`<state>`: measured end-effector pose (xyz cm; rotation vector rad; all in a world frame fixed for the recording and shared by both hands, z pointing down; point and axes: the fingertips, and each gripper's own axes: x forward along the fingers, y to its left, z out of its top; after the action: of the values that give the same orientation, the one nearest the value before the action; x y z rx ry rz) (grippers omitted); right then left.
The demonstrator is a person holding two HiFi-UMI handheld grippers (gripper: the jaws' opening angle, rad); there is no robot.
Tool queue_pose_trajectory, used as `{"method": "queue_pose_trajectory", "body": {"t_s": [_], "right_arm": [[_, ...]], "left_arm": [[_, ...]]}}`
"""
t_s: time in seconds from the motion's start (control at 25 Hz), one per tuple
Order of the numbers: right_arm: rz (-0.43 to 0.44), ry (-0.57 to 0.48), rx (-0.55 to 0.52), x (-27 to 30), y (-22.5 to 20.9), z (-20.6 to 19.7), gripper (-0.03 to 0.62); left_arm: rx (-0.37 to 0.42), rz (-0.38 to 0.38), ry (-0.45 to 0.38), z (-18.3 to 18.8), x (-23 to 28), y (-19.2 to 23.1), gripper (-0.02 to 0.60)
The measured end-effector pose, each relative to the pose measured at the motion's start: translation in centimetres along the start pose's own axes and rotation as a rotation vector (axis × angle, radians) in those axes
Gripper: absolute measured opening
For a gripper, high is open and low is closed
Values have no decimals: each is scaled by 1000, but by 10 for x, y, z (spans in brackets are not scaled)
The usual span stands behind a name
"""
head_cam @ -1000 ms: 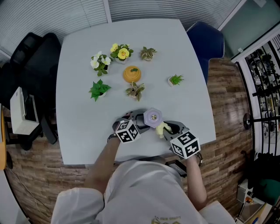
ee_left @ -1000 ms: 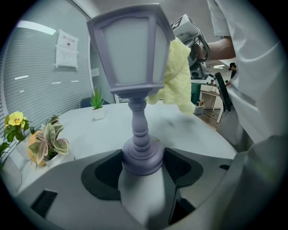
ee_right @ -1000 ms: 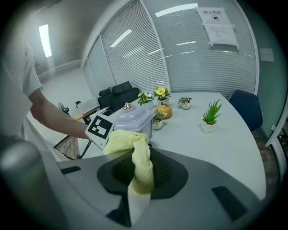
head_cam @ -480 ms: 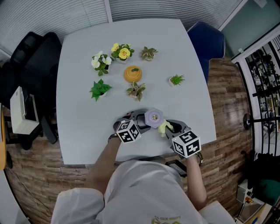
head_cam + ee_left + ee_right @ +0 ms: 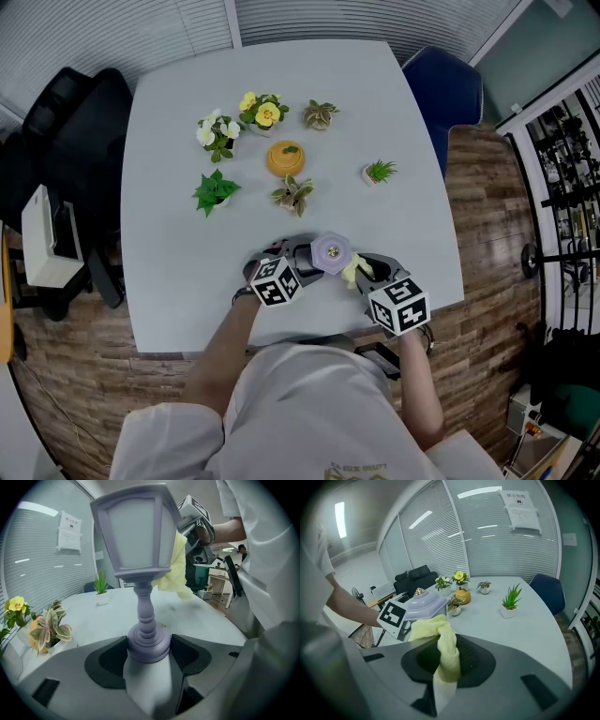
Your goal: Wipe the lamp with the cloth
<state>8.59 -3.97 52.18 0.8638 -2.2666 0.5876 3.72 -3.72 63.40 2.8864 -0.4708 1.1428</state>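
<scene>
Left gripper view shows the lamp (image 5: 136, 531) upright, its round base clamped between the left gripper's (image 5: 149, 651) fingers (image 5: 105, 660), which stand wide around that base. It sits near the front edge of the counter (image 5: 187, 141); I cannot tell whether the base rests on it. The right gripper (image 5: 449, 660) has its fingers closed on a fold of the yellow cloth (image 5: 438, 634), and the bunched end lies against the far side of the lantern head.

The lamp looks like light, stiff, smooth plastic, top-heavy on a thin turned stem, so it would likely tip or twist under sideways rubbing. The broad base is the sound place to hold, as now. The cloth is soft and limp, and needs a short pinch to press firmly.

Compared with a second ago, the lamp and left gripper sit in the same spot. The right gripper and cloth have shifted only slightly along the lamp's side.
</scene>
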Motion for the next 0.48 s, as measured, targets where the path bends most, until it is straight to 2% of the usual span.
{"method": "queue_pose_trajectory", "body": {"t_s": [0.48], "right_arm": [[-18,-22,6,9,-8,11,72]], "left_arm": [[1,0,-1,-1,0,0,303]]}}
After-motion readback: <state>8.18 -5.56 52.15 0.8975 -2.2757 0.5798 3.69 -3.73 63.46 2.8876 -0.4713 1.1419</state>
